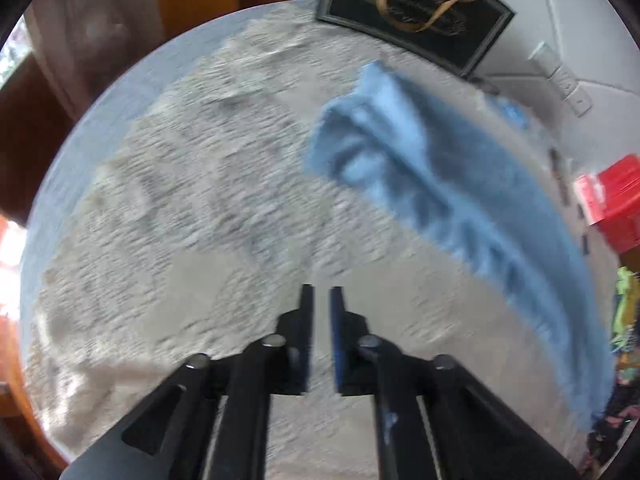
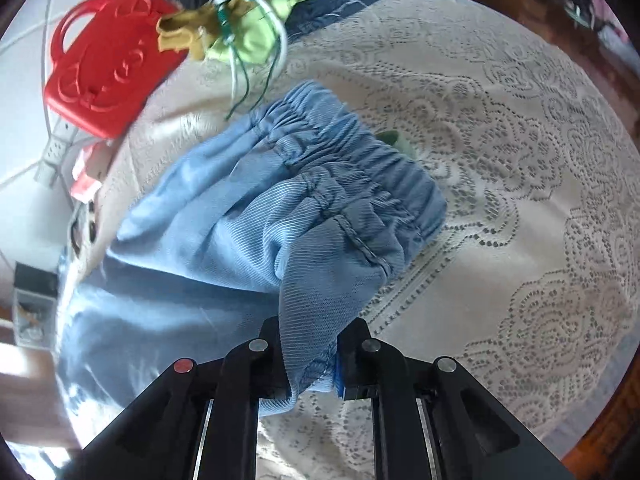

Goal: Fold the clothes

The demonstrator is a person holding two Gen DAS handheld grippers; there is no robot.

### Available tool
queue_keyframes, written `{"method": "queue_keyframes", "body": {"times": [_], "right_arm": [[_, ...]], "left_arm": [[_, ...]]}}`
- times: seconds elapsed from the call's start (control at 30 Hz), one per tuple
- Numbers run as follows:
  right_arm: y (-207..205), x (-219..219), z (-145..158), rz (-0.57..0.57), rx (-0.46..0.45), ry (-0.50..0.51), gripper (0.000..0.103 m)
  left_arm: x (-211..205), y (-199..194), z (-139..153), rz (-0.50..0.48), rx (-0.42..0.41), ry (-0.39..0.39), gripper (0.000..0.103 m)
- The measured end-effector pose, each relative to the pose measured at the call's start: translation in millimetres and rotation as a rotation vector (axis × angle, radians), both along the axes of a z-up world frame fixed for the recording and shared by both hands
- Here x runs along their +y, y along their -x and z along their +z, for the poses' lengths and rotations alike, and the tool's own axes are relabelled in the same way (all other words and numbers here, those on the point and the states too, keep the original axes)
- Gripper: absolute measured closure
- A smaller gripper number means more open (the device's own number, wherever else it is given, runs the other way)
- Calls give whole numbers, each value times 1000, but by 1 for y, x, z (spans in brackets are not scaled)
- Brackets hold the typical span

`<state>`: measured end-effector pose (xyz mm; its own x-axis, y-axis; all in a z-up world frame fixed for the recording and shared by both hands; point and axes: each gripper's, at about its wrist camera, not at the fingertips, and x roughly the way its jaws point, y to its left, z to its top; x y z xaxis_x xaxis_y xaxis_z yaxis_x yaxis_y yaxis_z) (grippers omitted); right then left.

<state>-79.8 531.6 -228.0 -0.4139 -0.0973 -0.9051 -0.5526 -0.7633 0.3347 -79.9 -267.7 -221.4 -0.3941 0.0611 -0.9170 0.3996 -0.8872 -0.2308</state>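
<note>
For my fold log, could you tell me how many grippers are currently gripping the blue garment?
1: the right gripper pinches the blue garment at its near edge; the left gripper holds nothing above the lace tablecloth.

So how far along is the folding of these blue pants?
Early. Nothing looks folded yet: the blue pants lie bunched on the lace tablecloth. In hand: the right tongs pinch fabric near the elastic waistband. The left tongs hold nothing, slightly apart. Left: flattening, folding, plus the clothes pile behind.
</note>
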Motion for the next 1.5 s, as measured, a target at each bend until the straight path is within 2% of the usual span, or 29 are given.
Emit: {"method": "queue_keyframes", "body": {"times": [0.03,0.07,0.1,0.17,0.23,0.33,0.37,0.43,0.5,0.53,0.57,0.6,0.73,0.8,0.97,1.03,1.13,1.2,1.23,1.3,1.33,1.4,1.43,1.47,1.5], "right_arm": [[0,-2,-1,6,-5,-1,90],[0,-2,-1,8,-5,2,90],[0,-1,-2,6,-3,5,89],[-2,1,-3,1,2,21,89],[-1,1,-7,-2,3,32,89],[1,1,-9,-6,9,33,89],[1,1,-9,-8,10,30,89],[-1,0,-9,-12,13,23,89],[-4,2,-9,-14,17,16,89],[-4,1,-9,-14,19,11,89],[-3,0,-10,-14,19,6,89],[-2,-1,-9,-10,17,-4,89],[7,-6,-7,18,-8,-72,89],[8,-10,-2,31,-4,-84,90],[3,-17,29,95,85,-30,91],[-2,-19,38,115,110,12,91],[-17,-17,43,144,108,44,91],[-27,-12,38,150,70,41,91],[-33,-7,31,148,40,35,91],[-37,1,16,151,-14,35,91],[-37,5,6,166,-57,38,90],[-35,9,-2,170,-90,38,80],[-35,11,1,178,-90,33,73],[-35,13,7,181,-78,19,64],[-36,15,15,183,-61,2,59]], "left_arm": [[2,12,0,8,17,-28,49],[5,25,1,15,36,-50,11],[7,38,4,23,58,-60,1],[14,65,4,49,98,-70,0],[15,93,-9,81,103,-88,0],[13,130,-41,149,26,-80,0],[15,137,-48,169,9,-67,1],[30,151,-47,155,22,21,3],[46,164,-39,131,-18,170,45],[51,167,-36,112,-22,214,88],[56,170,-33,93,-25,255,95],[55,168,-32,86,-23,239,96],[45,150,-21,107,10,166,96],[35,126,-2,129,44,163,96],[4,41,27,164,76,246,96],[-4,-2,30,182,55,271,97],[-20,-54,13,206,-17,273,96],[-24,-78,-11,214,-82,232,96],[-24,-85,-24,219,-106,207,94],[-19,-88,-35,201,-117,213,92],[-16,-88,-32,192,-116,235,87],[-11,-88,-15,186,-108,251,76],[-10,-90,0,190,-70,255,59],[-8,-92,15,190,-26,267,32],[-5,-95,29,188,7,282,19]]}}
